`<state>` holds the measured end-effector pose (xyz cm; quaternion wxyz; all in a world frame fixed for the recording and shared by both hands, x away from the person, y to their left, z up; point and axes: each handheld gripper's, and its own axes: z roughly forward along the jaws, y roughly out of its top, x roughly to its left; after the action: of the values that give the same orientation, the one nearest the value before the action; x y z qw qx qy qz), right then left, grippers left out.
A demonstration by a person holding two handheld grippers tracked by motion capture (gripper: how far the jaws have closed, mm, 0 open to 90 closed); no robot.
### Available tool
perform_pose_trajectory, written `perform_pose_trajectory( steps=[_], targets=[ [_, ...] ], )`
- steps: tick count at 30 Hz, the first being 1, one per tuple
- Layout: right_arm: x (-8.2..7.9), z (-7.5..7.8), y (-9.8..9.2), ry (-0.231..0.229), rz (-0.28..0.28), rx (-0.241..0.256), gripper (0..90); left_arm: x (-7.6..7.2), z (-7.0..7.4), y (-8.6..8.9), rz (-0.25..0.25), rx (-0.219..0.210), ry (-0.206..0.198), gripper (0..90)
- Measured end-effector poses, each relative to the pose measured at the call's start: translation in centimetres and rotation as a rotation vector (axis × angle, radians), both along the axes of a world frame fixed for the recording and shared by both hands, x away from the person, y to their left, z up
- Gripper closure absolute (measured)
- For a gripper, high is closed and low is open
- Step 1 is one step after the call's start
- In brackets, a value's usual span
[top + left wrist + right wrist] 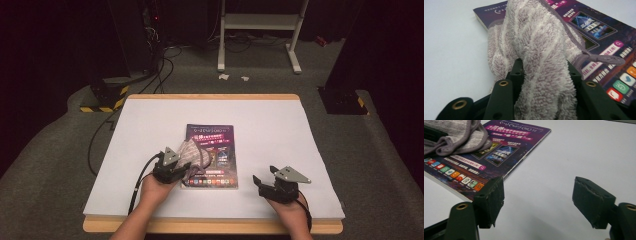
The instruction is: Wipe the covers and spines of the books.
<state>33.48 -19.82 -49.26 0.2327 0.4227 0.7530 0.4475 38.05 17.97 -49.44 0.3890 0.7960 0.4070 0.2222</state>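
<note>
A purple magazine (212, 152) lies flat at the middle of the white table top (270, 130). A grey-lilac striped towel (192, 152) is bunched over the magazine's left half. My left gripper (172, 167) is shut on the towel (541, 62), whose fluffy fold fills the space between the jaws, with the magazine (604, 42) under it. My right gripper (265, 182) rests to the right of the magazine, open, with bare table between its fingers (490, 200). In the right gripper view the magazine (506, 150) and the towel (456, 135) lie at the upper left.
The table's wooden front edge (210, 227) runs below both hands. Past the far edge are a white metal stand (260, 30), black cables (160, 75) on grey carpet and a yellow-black striped base (102, 97). The white top spreads wide to the right of the magazine.
</note>
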Motion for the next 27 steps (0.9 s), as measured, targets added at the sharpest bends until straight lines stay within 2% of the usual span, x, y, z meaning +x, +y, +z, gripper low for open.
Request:
perform_pose_trajectory(
  steps=[6,8,12,14,16,18,20,27],
  targets=[
    [-0.1,0.0,0.3,-0.005,0.008,-0.007,20.1,0.9,0.0,-0.8,-0.006,0.021,-0.016,61.7],
    [-0.1,0.0,0.4,0.01,0.018,0.0,19.7,1.2,0.1,-1.2,-0.007,0.032,-0.016,61.6],
    [-0.2,0.1,0.9,-0.004,0.037,-0.007,17.7,2.0,0.2,-1.9,-0.009,0.038,-0.008,61.4],
    [-0.3,0.1,1.2,0.005,0.045,-0.014,16.7,2.3,0.3,-2.4,-0.007,0.057,-0.003,61.3],
    [-0.2,0.1,1.3,0.029,0.048,-0.027,15.1,2.6,0.4,-2.8,-0.004,0.054,0.008,61.3],
    [-0.3,0.1,1.4,0.026,0.043,-0.046,14.9,2.9,0.4,-3.3,-0.011,0.056,0.012,61.5],
    [-0.2,0.1,1.4,0.023,0.041,-0.058,13.9,3.3,0.4,-3.9,-0.024,0.036,0.025,61.5],
    [0.0,0.2,0.9,0.033,0.021,-0.05,12.5,4.3,0.3,-6.5,-0.066,0.014,0.038,61.6]
  ],
)
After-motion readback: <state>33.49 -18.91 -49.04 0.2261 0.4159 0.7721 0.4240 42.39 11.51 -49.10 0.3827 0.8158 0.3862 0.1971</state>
